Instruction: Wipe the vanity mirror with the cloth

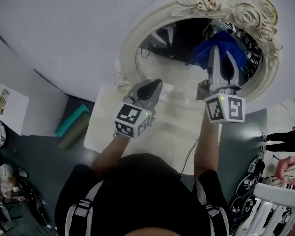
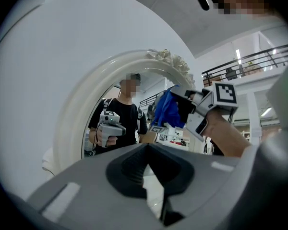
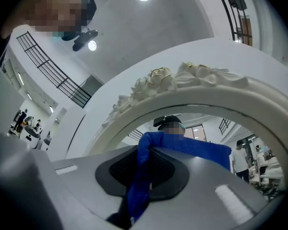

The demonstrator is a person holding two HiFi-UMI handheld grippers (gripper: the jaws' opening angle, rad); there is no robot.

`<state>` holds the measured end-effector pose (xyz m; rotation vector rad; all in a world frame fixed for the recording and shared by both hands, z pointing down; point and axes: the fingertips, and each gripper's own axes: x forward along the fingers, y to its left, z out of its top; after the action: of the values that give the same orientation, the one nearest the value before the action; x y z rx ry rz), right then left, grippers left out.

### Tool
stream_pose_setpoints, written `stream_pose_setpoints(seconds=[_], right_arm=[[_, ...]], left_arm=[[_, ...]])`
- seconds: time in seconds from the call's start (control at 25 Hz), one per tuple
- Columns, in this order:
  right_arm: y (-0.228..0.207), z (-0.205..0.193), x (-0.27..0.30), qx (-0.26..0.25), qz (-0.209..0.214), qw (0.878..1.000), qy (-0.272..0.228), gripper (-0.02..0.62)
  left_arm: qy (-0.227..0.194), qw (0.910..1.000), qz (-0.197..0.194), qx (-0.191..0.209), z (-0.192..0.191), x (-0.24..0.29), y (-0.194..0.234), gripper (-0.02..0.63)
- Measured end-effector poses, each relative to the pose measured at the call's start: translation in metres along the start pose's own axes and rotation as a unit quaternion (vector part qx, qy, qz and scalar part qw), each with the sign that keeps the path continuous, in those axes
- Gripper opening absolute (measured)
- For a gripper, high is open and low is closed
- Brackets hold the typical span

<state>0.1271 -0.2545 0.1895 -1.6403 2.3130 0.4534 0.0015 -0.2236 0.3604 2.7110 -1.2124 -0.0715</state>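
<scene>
Black shirt point(image 1: 142, 191) fills the bottom of the head view, right under the camera, with both arms reaching up and away toward the mirror.

Over on the left, the left tool point(image 1: 153, 86) hangs low above the white surface point(image 1: 105, 132), just in front of the mirror's lower left edge. Its own view shows the jaws pressed together with nothing caught between them, so it's only a spectator for now.

Centre stage, the oval mirror point(image 1: 179, 73) stands upright in its carved white frame point(image 1: 137, 38), with a plain white wall point(image 1: 64, 23) behind it.

Now to the right, where the action is: the right tool point(image 1: 221, 58) is raised high with its jaws clamped on the blue cloth point(image 1: 209, 52). A fold is pinched between them and the rest is bunched out ahead of the tips. That cloth sits at the upper right of the mirror, either on it or a whisker off; I can't tell from here whether it touches.

As for progress, I'd call this the wiping stage, working the top right. No smears or clean tracks show on the mirror, so how much is done can't be read. By my judgement the centre, the left side and the lower part are yet to be covered.
</scene>
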Motion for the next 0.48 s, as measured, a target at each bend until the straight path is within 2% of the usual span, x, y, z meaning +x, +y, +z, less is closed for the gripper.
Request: stream_pose_setpoints(seconds=[0.16, 0.48], right_arm=[[0.031, -0.004, 0.018, -0.017, 0.023, 1.000, 0.003, 0.038], [0.070, -0.016, 0.037, -0.055, 0.037, 0.998, 0.016, 0.038]], left_arm=[[-0.001, 0.9999, 0.010, -0.003, -0.001, -0.009, 0.009, 0.006], [0.001, 0.9996, 0.028, -0.011, -0.006, -0.027, 0.033, 0.006]])
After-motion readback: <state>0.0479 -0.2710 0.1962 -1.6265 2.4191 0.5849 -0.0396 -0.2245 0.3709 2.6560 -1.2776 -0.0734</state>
